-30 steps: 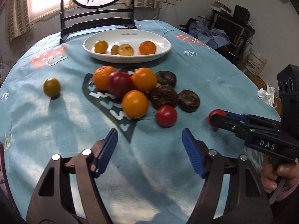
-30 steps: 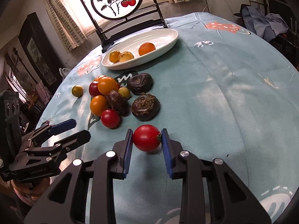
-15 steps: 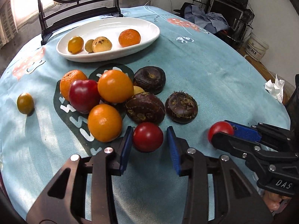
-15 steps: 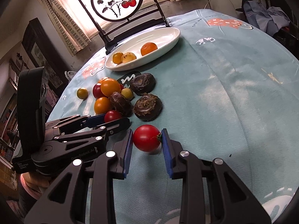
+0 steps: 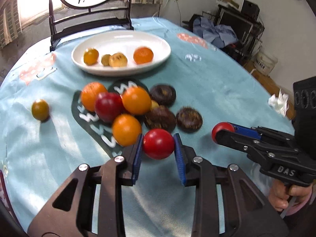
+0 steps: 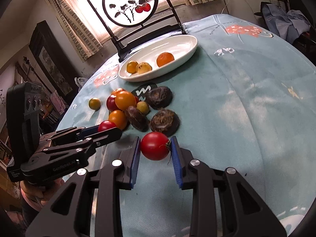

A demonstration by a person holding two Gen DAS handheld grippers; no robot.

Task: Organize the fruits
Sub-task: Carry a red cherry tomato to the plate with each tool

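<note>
My left gripper is shut on a red tomato, held just above the teal cloth beside the fruit pile; it also shows in the right wrist view. My right gripper is shut on a second red tomato, seen in the left wrist view at the right. The pile holds oranges, a dark red fruit and brown fruits. A white oval plate at the back holds an orange and small yellow fruits.
A lone yellow-green fruit lies left of the pile. A dark chair with a round painted panel stands behind the plate. A crumpled tissue lies at the table's right edge. Furniture and clothes fill the room's right side.
My left gripper moved forward to the pile, closed on the near red tomato and lifted it slightly. My right gripper stayed shut on its tomato and rose a little.
</note>
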